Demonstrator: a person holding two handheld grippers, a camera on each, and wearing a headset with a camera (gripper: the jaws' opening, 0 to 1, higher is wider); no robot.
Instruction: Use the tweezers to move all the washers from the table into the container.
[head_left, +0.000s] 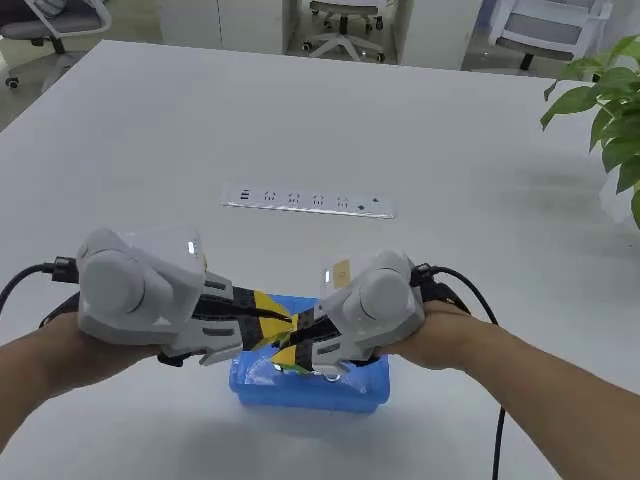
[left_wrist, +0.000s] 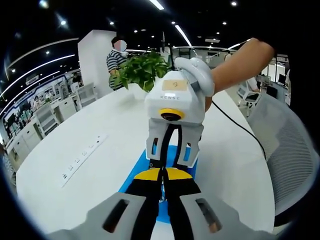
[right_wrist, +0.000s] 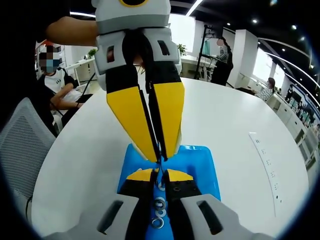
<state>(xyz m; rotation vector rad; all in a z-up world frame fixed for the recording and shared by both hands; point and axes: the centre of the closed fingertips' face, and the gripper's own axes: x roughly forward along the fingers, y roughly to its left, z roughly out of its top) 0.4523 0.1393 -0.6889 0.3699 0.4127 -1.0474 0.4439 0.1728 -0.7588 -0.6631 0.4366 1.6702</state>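
A shallow blue container (head_left: 360, 392) sits on the white table near its front edge. My left gripper (head_left: 290, 322) and right gripper (head_left: 283, 352) meet tip to tip just above it, both shut. In the right gripper view, several metal washers (right_wrist: 159, 203) lie in the container (right_wrist: 200, 165) under my right gripper (right_wrist: 159, 175), and the left gripper's yellow jaws come down from above. A thin shiny sliver shows where the tips meet; I cannot tell what it is. In the left gripper view, my left gripper (left_wrist: 162, 176) faces the right gripper's closed jaws over the container (left_wrist: 137, 169).
A white power strip (head_left: 308, 200) lies on the table beyond the container. A green plant (head_left: 612, 110) stands at the far right edge. Office chairs stand past the table's far side, and people are in the room behind.
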